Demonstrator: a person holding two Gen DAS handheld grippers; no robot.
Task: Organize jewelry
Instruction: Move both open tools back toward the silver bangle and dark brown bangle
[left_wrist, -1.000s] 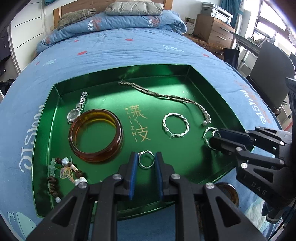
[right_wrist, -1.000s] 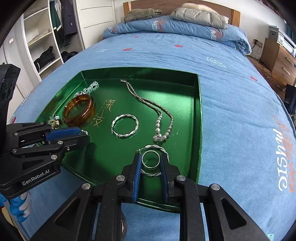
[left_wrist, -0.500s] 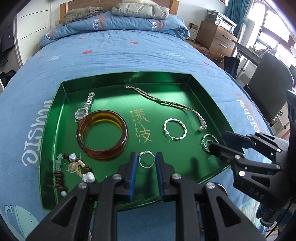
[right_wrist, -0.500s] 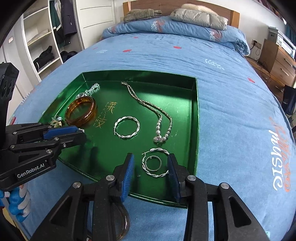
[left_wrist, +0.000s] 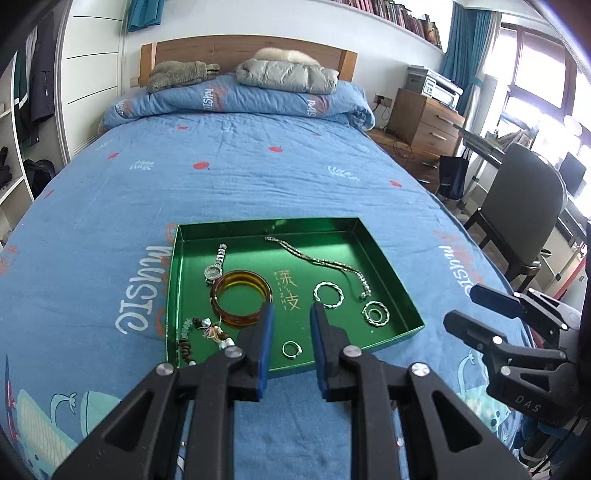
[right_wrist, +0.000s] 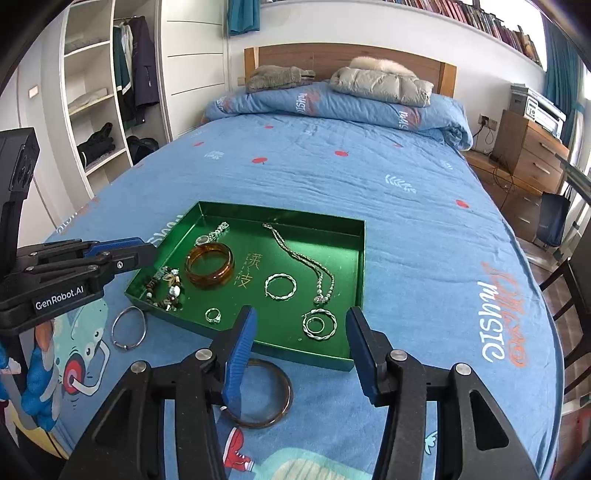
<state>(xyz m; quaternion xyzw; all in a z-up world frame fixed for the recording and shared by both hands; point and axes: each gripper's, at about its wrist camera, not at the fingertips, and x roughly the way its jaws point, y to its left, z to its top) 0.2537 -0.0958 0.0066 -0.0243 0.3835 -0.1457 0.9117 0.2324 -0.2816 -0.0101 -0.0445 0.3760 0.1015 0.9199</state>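
Fingers of left gripper and right gripper apart, empty, above the bed.
Green tray holds silver and amber jewelry; thin brown bangle lies at its 6 o'clock.

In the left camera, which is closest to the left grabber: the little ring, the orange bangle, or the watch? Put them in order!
Nearest to farthest from the left gripper:
1. Little ring, lying between its fingers, near the tray's front edge.
2. Orange bangle, just left of the fingertips.
3. Watch, behind the bangle, toward the tray's back left.

A home bedroom: a bed with blue quilt, wooden headboard, open wardrobe and dresser.
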